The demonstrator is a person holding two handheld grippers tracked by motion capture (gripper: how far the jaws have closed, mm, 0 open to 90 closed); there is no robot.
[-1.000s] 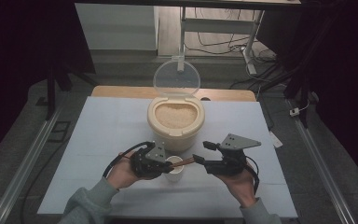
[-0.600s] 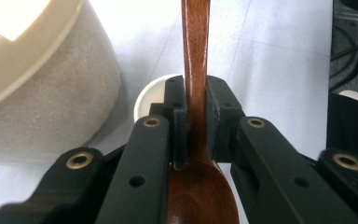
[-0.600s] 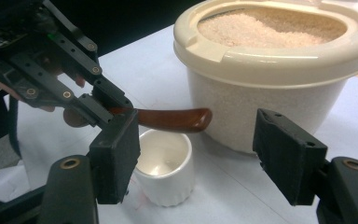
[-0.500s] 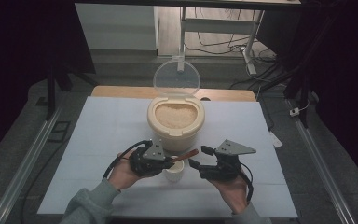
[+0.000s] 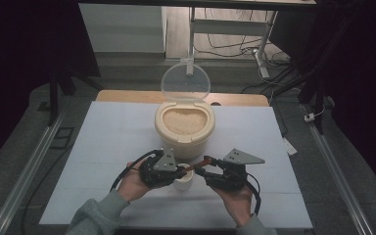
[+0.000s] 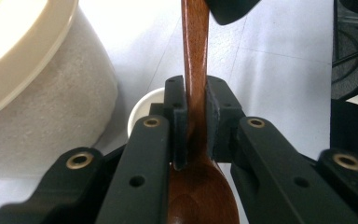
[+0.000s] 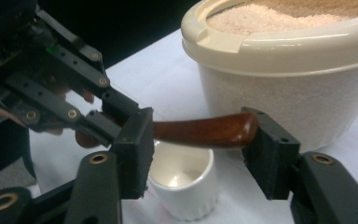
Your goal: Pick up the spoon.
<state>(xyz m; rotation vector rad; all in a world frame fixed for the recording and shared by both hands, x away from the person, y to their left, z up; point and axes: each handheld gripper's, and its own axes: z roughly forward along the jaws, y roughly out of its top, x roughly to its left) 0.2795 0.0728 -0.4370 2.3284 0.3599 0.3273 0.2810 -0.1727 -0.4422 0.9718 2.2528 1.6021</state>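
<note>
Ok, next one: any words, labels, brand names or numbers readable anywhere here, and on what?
None: no readable text in any view.
The rice container, the small white cup and the wooden spoon carry no print or label.
The left gripper and right gripper show bare black jaws with brass rivets, no markings.
The white table cover is plain.

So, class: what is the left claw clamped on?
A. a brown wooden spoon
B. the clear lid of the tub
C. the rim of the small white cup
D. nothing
A: in the left gripper view the left claw pinches the wooden spoon at its neck, above the white cup.
</note>
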